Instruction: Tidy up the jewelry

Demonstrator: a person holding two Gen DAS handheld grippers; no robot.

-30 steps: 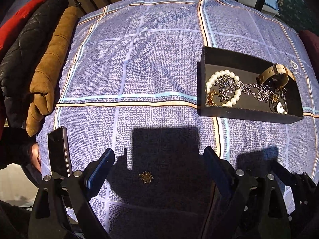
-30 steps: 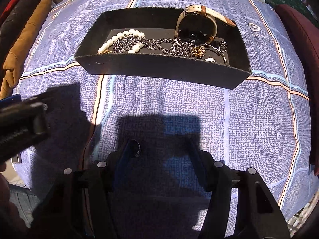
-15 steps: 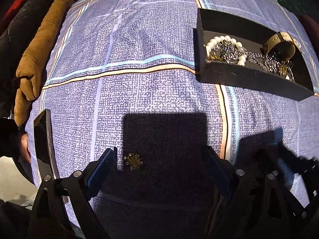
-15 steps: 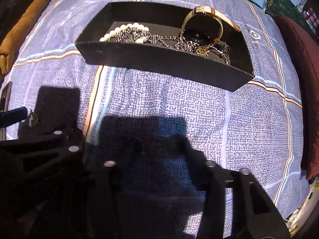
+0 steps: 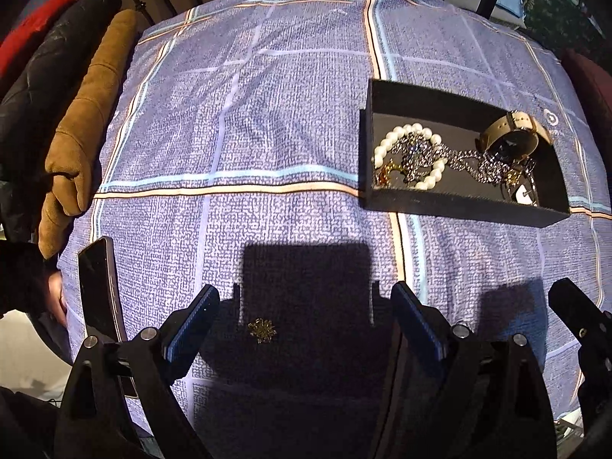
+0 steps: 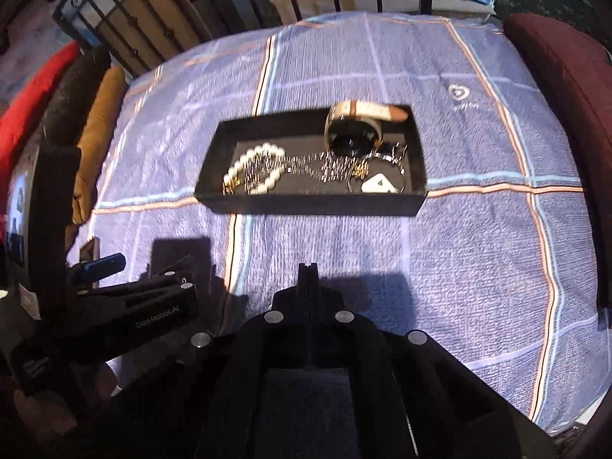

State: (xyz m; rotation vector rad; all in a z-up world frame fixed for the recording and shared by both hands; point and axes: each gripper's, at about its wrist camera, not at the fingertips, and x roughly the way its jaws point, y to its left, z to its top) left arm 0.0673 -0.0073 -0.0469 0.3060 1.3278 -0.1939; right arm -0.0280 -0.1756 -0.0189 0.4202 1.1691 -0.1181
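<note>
Here, the left gripper hovers, jaws spread, over a gold brooch; the right gripper has its jaws pressed together, beside the black tray.

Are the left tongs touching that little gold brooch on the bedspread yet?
Apart. The left wrist view shows the gold brooch lying on the bedspread between the open left tongs, with bare cloth on either side of it.

Hard light from behind you throws crisp rectangular shadows across the blue checked bedspread, while fisheye bending curves every edge, the corners fall dark, and the right wrist view smears the jewelry in the black box with motion blur.
</note>
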